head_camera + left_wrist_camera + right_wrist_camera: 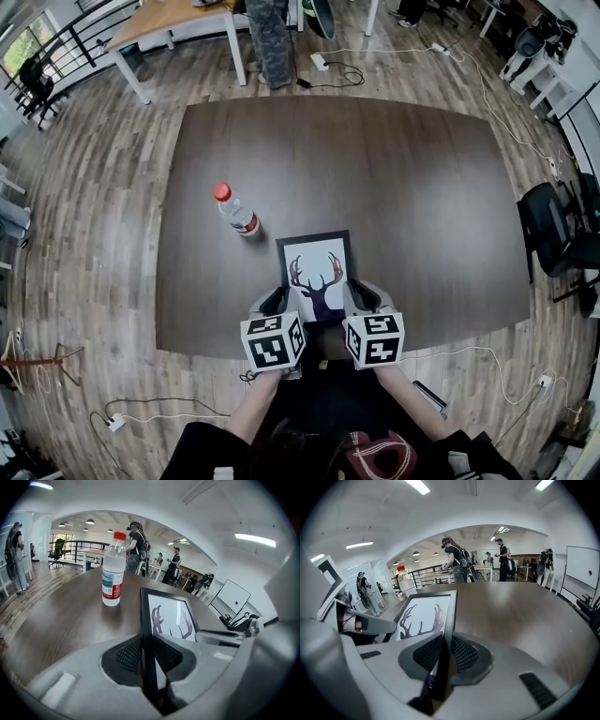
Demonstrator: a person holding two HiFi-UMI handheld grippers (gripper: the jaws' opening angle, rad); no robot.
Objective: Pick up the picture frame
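The picture frame (316, 265), black-edged with a dark antler print on white, is held over the near part of the dark table (403, 187). My left gripper (275, 302) is shut on its left rail, which runs between the pads in the left gripper view (146, 656). My right gripper (361, 298) is shut on the right rail, pinched between its pads in the right gripper view (443, 656). The frame (166, 613) tilts up away from me, its far end toward the table middle. The antler print (423, 618) faces upward.
A clear water bottle (234, 211) with a red cap stands on the table just left of the frame, upright (113, 571). People stand at tables beyond the far edge (270, 42). Office chairs (553, 230) sit to the right; cables lie on the wooden floor.
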